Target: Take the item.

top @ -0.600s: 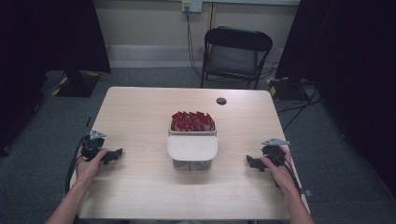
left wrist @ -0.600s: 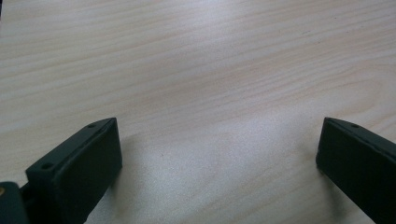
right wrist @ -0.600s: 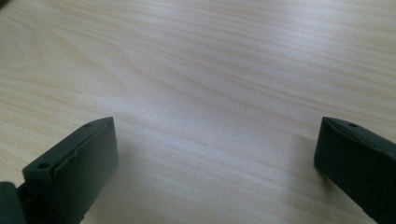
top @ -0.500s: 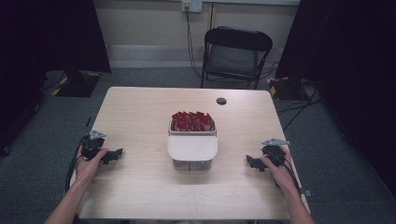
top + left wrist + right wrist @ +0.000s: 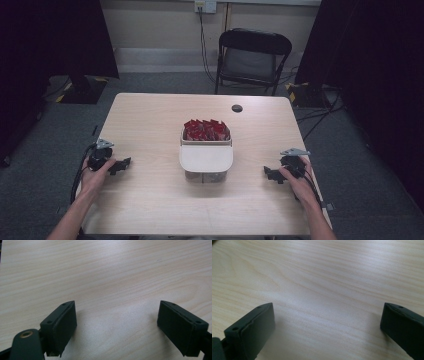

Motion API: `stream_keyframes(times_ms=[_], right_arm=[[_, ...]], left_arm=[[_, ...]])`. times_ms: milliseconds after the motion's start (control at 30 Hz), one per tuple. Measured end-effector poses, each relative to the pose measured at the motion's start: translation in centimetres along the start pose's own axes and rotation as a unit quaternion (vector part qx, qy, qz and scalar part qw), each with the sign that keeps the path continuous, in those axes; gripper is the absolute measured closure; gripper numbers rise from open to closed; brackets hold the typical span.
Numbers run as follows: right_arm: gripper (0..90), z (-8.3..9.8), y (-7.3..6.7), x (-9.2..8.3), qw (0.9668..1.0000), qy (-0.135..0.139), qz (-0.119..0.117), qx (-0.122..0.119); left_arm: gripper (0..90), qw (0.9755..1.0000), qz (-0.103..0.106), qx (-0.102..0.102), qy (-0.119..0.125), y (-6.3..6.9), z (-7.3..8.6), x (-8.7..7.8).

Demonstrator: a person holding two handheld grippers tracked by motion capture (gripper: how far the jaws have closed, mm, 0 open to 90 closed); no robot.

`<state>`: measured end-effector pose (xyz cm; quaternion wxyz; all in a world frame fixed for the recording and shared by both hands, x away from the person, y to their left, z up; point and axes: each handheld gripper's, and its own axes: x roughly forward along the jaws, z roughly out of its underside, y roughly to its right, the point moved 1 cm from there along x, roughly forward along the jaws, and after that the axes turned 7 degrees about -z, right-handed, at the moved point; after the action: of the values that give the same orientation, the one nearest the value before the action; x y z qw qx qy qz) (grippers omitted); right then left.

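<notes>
With both the left gripper (image 5: pixel 122 165) and right gripper (image 5: pixel 270 174) resting wide open and empty on the desk (image 5: pixel 150 125), a hasty reach could tip the box (image 5: pixel 206 157) of red packets (image 5: pixel 206 129).

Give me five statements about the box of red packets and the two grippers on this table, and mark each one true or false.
1. The box stands near the middle of the table. True.
2. The left gripper is shut on a red packet. False: its fingers stand wide apart over bare wood.
3. The red packets fill the far part of the box. True.
4. The right gripper touches the box. False: it rests apart, to the box's right.
5. A folding chair stands beyond the table. True.
</notes>
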<state>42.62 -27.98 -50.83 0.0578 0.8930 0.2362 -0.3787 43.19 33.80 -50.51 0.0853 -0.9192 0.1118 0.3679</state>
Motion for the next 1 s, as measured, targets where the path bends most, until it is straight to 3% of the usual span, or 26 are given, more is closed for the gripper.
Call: stream_keyframes(times_ms=[333, 400, 567, 1000], right_arm=[[0.0, 0.0, 0.0, 0.0, 1.0000, 0.000, 0.000, 0.000], [0.0, 0.0, 0.0, 0.0, 1.0000, 0.000, 0.000, 0.000], [0.0, 0.0, 0.0, 0.0, 1.0000, 0.000, 0.000, 0.000], [0.0, 0.0, 0.0, 0.0, 1.0000, 0.000, 0.000, -0.001]], left_arm=[[16.7, 0.9999, 0.002, 0.006, 0.010, 0.1, -0.3, -0.4], [16.8, 0.9999, -0.001, 0.000, 0.017, 0.1, -0.4, -0.6], [16.6, 0.9991, 0.016, -0.021, 0.034, 0.0, -0.7, -1.2], [20.3, 0.9978, 0.038, 0.012, 0.053, 1.2, -1.7, -2.0]])
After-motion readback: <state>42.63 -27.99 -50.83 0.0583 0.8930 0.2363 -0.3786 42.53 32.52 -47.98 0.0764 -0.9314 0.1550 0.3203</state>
